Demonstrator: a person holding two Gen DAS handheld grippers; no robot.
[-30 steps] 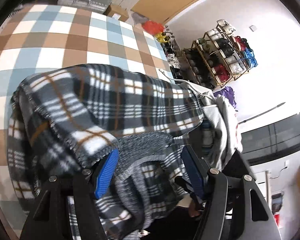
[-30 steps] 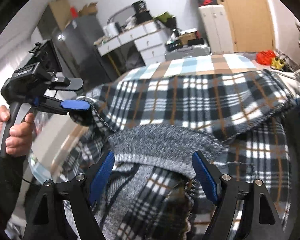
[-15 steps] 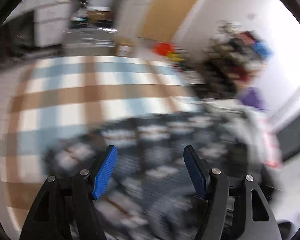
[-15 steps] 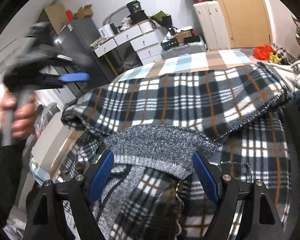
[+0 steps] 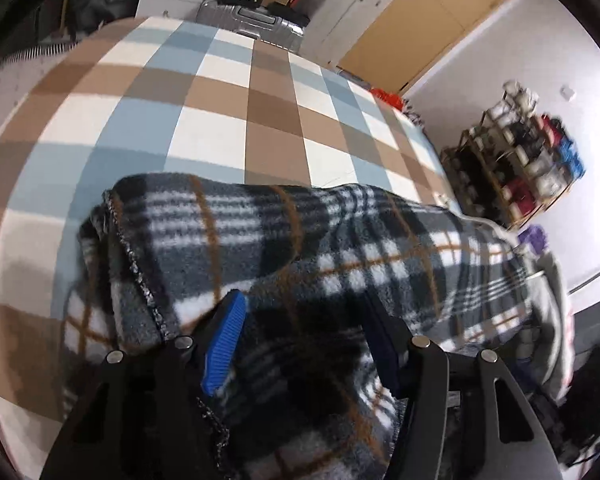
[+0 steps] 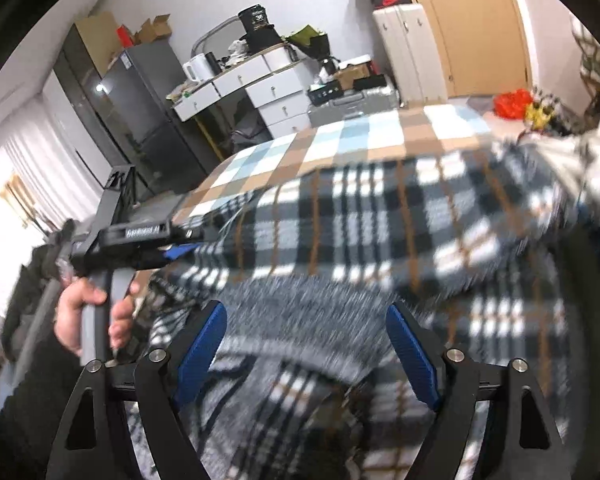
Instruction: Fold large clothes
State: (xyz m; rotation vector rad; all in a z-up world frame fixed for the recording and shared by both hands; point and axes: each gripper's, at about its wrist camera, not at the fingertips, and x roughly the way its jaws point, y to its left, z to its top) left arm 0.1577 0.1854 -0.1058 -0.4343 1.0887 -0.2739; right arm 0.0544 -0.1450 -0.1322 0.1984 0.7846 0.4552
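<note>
1. A bed covered in a brown, blue and white checked cover (image 5: 260,92) fills the upper left of my left wrist view; a shoe rack (image 5: 516,164) stands against the white wall at right, a silver suitcase (image 5: 256,26) and a wooden door (image 5: 424,12) at top.
2. In my right wrist view, a grey fridge (image 6: 140,120) and white drawers (image 6: 268,92) line the far wall at upper left and centre.
3. The plaid fleece garment (image 5: 340,248) lies bunched across the near edge of the bed, in the lower centre of both views.
4. A second ago my left gripper (image 5: 300,340) had a corner of the fleece lifted; half a second ago it swung clear in a blur; now it is back down on the cloth.
5. My left gripper's jaws stand apart, fleece heaped between the blue pads (image 5: 224,344).
6. My right gripper (image 6: 304,352) stays low over the grey knit lining (image 6: 300,304), jaws spread wide and holding nothing.
7. My left hand (image 6: 88,312) wraps the left gripper's handle at the left edge of the right wrist view, its fingers level and reaching into the fleece's edge.
</note>
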